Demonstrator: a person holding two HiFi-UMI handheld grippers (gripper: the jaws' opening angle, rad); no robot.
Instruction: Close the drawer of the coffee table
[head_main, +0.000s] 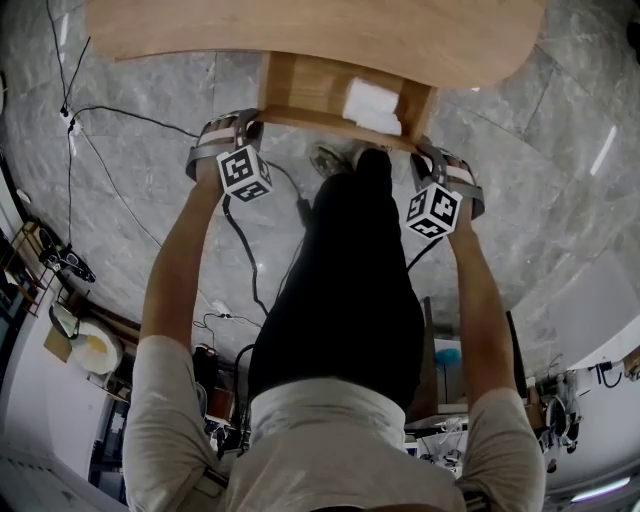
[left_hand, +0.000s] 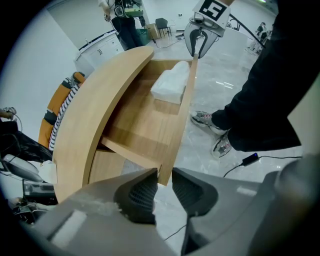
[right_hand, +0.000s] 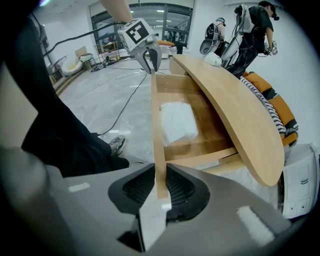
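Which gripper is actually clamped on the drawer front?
The right gripper: its pads press both faces of the drawer front. The left gripper only straddles the panel's corner, with a gap showing.

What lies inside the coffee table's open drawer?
One white bundle lies on the drawer floor, and the rest of the floor that shows is bare wood. The drawer's back part runs under the tabletop, so anything there is covered.

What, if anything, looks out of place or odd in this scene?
The drawer stands pulled out from under the top of the coffee table, not pushed home, and a white folded bundle lies inside it. Beyond that, nothing looks spilled, tilted or damaged.
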